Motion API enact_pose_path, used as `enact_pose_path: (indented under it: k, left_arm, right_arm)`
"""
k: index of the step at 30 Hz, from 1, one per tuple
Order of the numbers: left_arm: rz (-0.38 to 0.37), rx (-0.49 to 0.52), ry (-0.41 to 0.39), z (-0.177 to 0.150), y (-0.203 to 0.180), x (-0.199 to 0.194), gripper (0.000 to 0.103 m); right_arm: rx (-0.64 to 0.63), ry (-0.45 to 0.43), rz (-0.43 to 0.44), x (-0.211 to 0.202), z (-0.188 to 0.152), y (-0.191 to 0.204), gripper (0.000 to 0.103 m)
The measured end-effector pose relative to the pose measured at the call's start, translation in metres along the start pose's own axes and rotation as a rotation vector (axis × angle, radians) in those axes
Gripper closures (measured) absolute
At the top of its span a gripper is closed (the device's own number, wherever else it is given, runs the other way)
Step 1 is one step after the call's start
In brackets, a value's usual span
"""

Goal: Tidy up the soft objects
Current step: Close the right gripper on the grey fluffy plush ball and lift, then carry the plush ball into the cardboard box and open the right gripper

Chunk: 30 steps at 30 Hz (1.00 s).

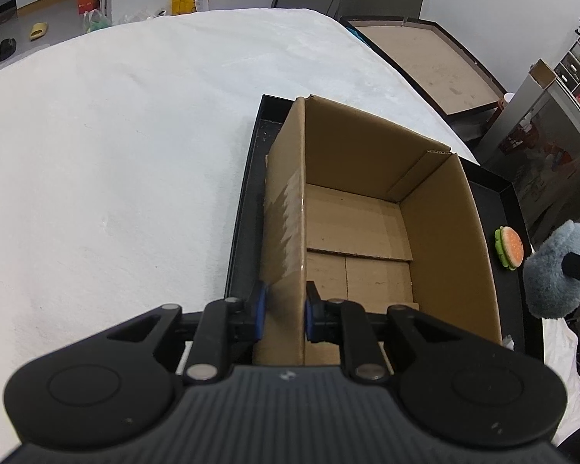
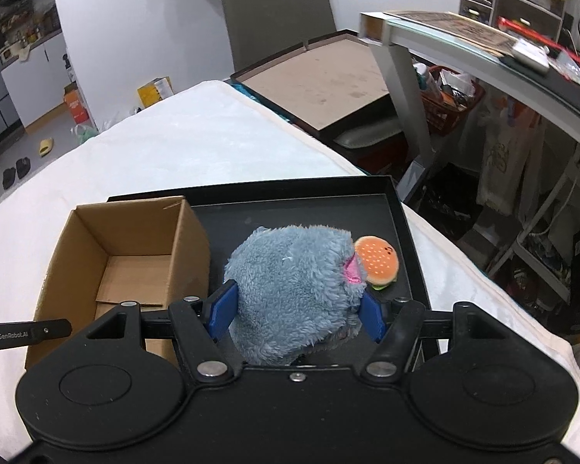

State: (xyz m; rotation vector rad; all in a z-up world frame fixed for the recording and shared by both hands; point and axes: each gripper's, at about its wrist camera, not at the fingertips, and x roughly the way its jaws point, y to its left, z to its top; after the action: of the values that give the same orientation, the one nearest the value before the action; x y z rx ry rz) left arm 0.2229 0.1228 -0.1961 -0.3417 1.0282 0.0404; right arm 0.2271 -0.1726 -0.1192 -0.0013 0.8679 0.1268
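A fluffy grey-blue plush toy (image 2: 294, 290) is held between the blue pads of the right gripper (image 2: 295, 315), which are pressed into its fur on both sides, above the black tray (image 2: 400, 228). A pink patch shows on the toy's right side, and just beside it a small burger toy (image 2: 377, 261) lies on the tray floor, partly hidden behind the fur. At the left of the tray a cardboard box (image 2: 189, 239) stands open – nothing is seen inside it but its own folded bottom flaps. The box's near left wall is pinched by the left gripper (image 1: 284, 309), one pad outside and one inside, the jaws nearly closed on the thin cardboard. From the left wrist view the bare box floor is seen from above, the burger toy appears past the box's right wall, and the plush toy shows at the right edge; whether the toy touches the tray cannot be told from either view. The tray rests on a white cloth (image 1: 116, 154) – beyond it a brown board (image 2: 328, 85) with a dark rim and a grey chair (image 2: 278, 11) are seen, with a cluttered shelf at the right and shoes on the floor at the far left.
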Motion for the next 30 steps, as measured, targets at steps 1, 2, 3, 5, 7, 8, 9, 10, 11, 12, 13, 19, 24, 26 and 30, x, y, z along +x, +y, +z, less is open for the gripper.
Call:
enact_pose_path:
  k: [1,2,3,5,7,8,9,10,11,12,13,19,24,26,30]
  left_arm:
    - [-0.002,-0.001,0.000,0.000,0.000,0.000,0.086]
    - [-0.007,-0.003,0.000,0.000,0.001,0.000,0.086]
    - [-0.012,-0.004,0.000,0.000,0.001,0.000,0.086]
    - [-0.018,-0.007,0.001,0.000,0.002,0.000,0.086]
    - [-0.030,-0.011,0.000,0.000,0.004,0.000,0.086]
    - [-0.033,-0.012,0.001,0.000,0.004,0.000,0.086]
    - [-0.035,-0.013,0.002,0.000,0.004,0.000,0.086]
    - [-0.037,-0.014,0.002,0.000,0.005,0.001,0.086]
    - [-0.039,-0.014,0.002,0.000,0.006,0.001,0.086]
    - [-0.040,-0.014,0.002,0.000,0.006,0.001,0.086]
    - [-0.043,-0.013,0.001,0.000,0.006,0.001,0.086]
    - [-0.061,-0.026,0.000,0.000,0.012,0.003,0.085]
    - [-0.064,-0.027,-0.001,-0.001,0.012,0.003,0.085]
    - [-0.066,-0.026,0.000,-0.001,0.012,0.002,0.085]
    - [-0.071,-0.034,0.003,0.000,0.014,0.003,0.085]
  right_arm:
    - [-0.004,0.000,0.000,0.000,0.001,0.004,0.040]
    - [-0.009,-0.001,0.002,-0.001,0.002,0.008,0.040]
    - [-0.013,-0.003,0.004,-0.001,0.003,0.013,0.040]
    - [-0.025,-0.007,0.009,-0.003,0.006,0.022,0.040]
    - [-0.038,-0.014,0.016,-0.004,0.010,0.033,0.040]
    - [-0.043,-0.017,0.019,-0.005,0.011,0.038,0.040]
    - [-0.049,-0.020,0.022,-0.006,0.013,0.045,0.040]
    - [-0.055,-0.023,0.026,-0.006,0.015,0.050,0.040]
    - [-0.059,-0.025,0.030,-0.007,0.016,0.055,0.040]
    - [-0.067,-0.029,0.037,-0.008,0.018,0.062,0.040]
    - [-0.075,-0.033,0.042,-0.009,0.019,0.068,0.040]
    - [-0.123,-0.044,0.066,-0.009,0.028,0.098,0.040]
    - [-0.148,-0.032,0.085,-0.003,0.029,0.115,0.040]
    - [-0.159,-0.022,0.090,0.001,0.029,0.123,0.040]
    - [-0.173,-0.003,0.097,0.009,0.027,0.134,0.039]
